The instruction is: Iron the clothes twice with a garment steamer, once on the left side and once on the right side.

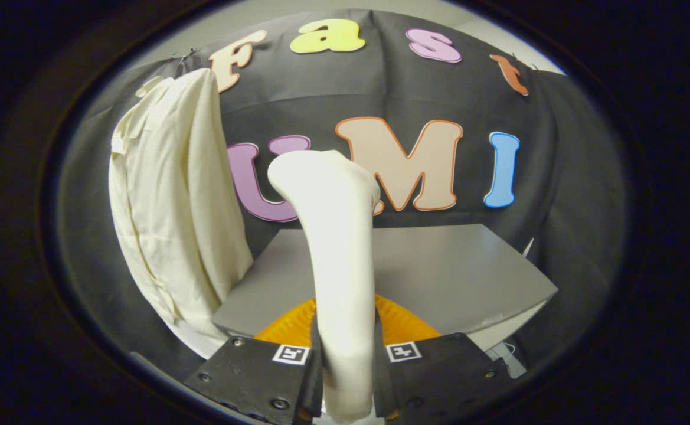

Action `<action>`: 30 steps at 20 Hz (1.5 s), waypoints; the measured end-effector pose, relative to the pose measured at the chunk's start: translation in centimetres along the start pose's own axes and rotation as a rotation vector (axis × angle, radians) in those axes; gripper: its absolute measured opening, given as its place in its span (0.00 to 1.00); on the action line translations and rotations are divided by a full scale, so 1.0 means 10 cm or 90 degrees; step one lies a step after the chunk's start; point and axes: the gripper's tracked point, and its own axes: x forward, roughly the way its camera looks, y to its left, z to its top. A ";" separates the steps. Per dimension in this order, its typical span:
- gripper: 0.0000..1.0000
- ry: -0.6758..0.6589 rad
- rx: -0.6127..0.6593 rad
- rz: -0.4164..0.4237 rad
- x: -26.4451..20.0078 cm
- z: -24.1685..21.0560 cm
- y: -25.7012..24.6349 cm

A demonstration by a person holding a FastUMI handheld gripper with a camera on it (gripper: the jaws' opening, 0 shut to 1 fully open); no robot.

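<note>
The cream-white plastic garment steamer [339, 248] is clamped by its handle between the two black fingers of the tongs [347, 369], one finger pressing on each side, and it stands upright ahead of them with its broad head at the top. The task's garment, a pale cream cloth shirt [173, 206], hangs from the top of the black cloth wall, to the left of the steamer and well apart from its head. Below and beyond the tongs lies a flat grey bench [451, 271], and an orange ridged piece [404, 324] shows just ahead of the fingers on either side of the handle.

By the look of things, no pass on the cloth has been begun; the step in hand is judged to be the carrying of the steamer across to the shirt. It would be done well if the hold on the handle were kept firm so that the top-heavy body is not allowed to twist, if the head were turned to face the fabric squarely, and if the stroke were started near the top of one side and drawn down evenly.
</note>
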 end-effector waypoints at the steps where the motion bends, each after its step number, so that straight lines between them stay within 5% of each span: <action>1: 0.33 -0.007 0.008 -0.007 -0.21 -0.01 0.06; 9: 0.33 -0.052 0.042 -0.083 -1.81 -0.41 0.76; 15: 0.33 -0.080 0.080 -0.065 -2.55 -0.58 1.52; 20: 0.33 -0.083 0.060 -0.016 -2.67 -0.56 2.27; 30: 0.33 -0.078 0.037 0.082 -2.16 -0.31 3.60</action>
